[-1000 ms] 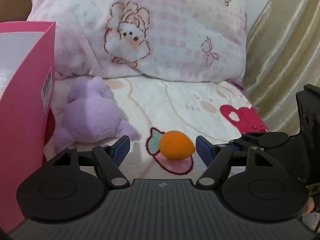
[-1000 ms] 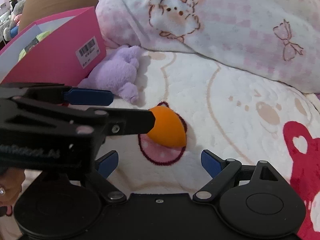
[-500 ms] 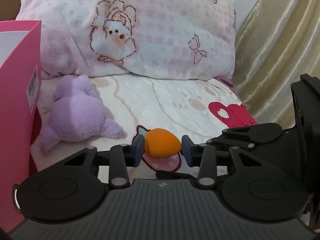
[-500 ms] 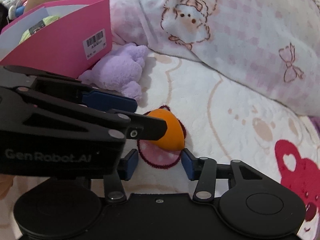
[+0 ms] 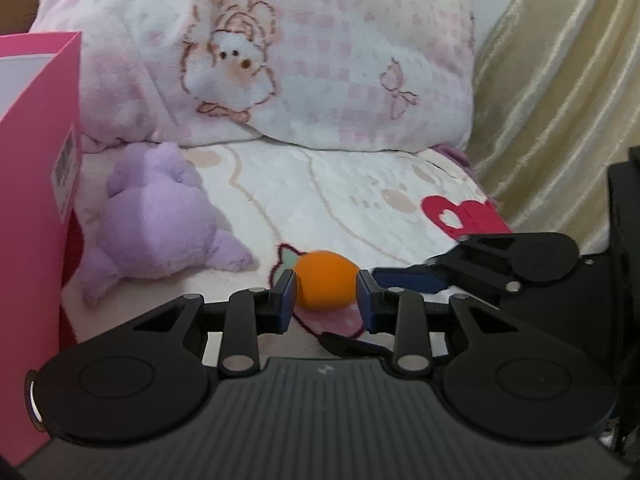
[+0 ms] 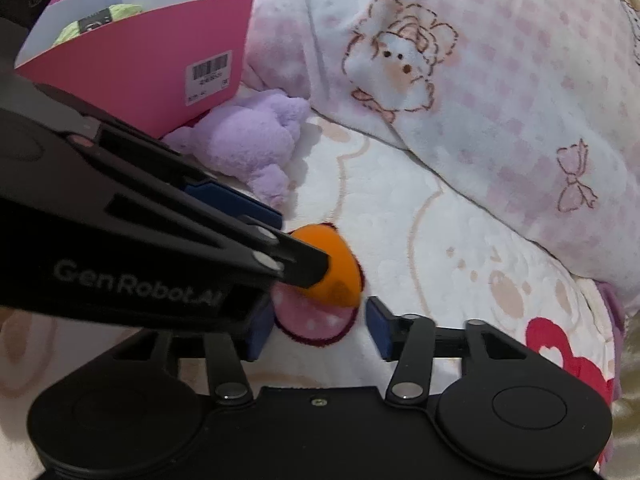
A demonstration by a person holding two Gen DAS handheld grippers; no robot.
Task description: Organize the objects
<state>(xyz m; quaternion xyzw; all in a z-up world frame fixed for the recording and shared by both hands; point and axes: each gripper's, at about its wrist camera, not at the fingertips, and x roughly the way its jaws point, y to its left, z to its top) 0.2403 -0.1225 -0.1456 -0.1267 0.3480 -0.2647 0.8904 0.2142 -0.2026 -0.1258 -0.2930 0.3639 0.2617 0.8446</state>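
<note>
Left gripper closed on one orange sponge.

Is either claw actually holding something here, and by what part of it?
The left claw pinches the orange egg-shaped toy across its middle, having just closed on it. The right claw, just reopening, holds nothing.

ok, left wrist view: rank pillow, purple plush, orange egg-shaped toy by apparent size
1. Pillow, largest by far, though it lies farthest back.
2. Purple plush.
3. Orange egg-shaped toy, smallest even though nearest the camera, so the order looks safe.
</note>
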